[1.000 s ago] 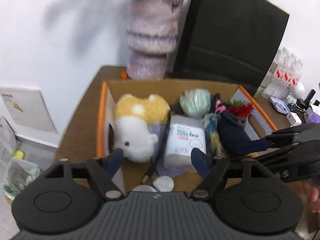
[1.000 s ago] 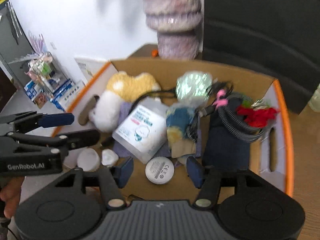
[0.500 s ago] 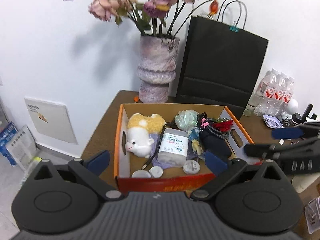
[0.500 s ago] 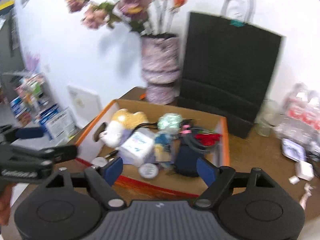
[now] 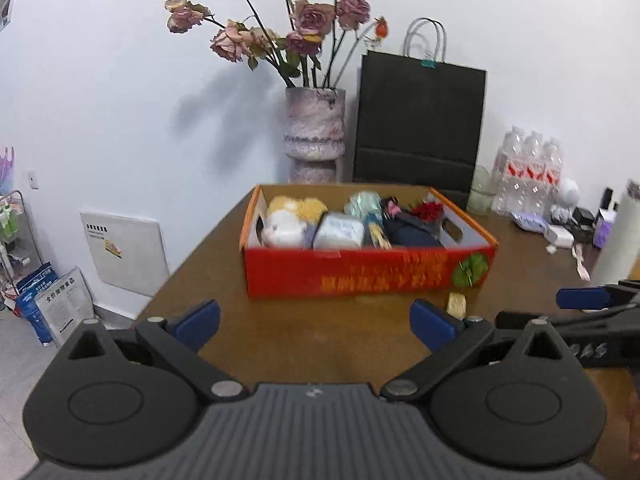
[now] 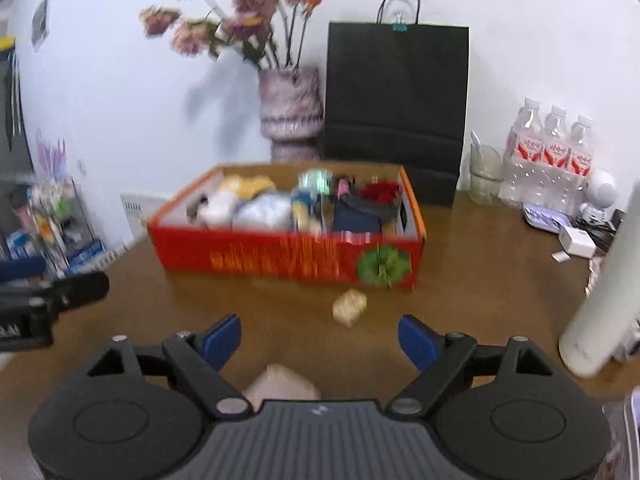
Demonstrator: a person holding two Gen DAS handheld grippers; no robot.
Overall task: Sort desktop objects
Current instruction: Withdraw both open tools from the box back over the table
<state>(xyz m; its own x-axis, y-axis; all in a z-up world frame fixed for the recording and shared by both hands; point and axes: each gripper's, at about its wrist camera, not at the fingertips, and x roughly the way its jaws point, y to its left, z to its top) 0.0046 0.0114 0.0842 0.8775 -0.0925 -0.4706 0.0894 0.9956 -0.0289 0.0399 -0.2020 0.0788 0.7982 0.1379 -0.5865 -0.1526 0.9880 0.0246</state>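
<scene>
Left wrist view: red box [image 5: 368, 276] sitting on the brown table [image 5: 312, 340], toward the far edge, open at the top and packed. Inside, from the left: a white and yellow plush [image 5: 288, 220], a white pack [image 5: 340, 232], a greenish bundle [image 5: 364, 202], a dark pouch [image 5: 412, 232], something red [image 5: 430, 210] at the far right. A small tan block [image 5: 457, 304] is lying on the table just in front of the box's right corner, apart from it.

Left gripper [image 5: 316, 322] is hanging above bare table on the near side of the box, fingers spread wide, gripping nothing. Right gripper [image 5: 580, 308] is showing at the right edge, side-on.

Right wrist view: right gripper [image 6: 320, 340] is likewise standing wide apart and empty, over the table near the box [image 6: 288, 256]. The tan block [image 6: 349, 307] is lying between it and the box. A pinkish lump [image 6: 280, 384] is peeking out under the gripper body; too blurred to name. Left gripper [image 6: 48, 288] is poking in from the left edge.

Behind the box: a vase [image 5: 315, 136] of faded roses [image 5: 304, 20], a black bag [image 5: 420, 124] beside it against the wall. Bottles [image 6: 552, 152] are standing well to the right; a white cylinder [image 6: 604, 304] near the right edge.
</scene>
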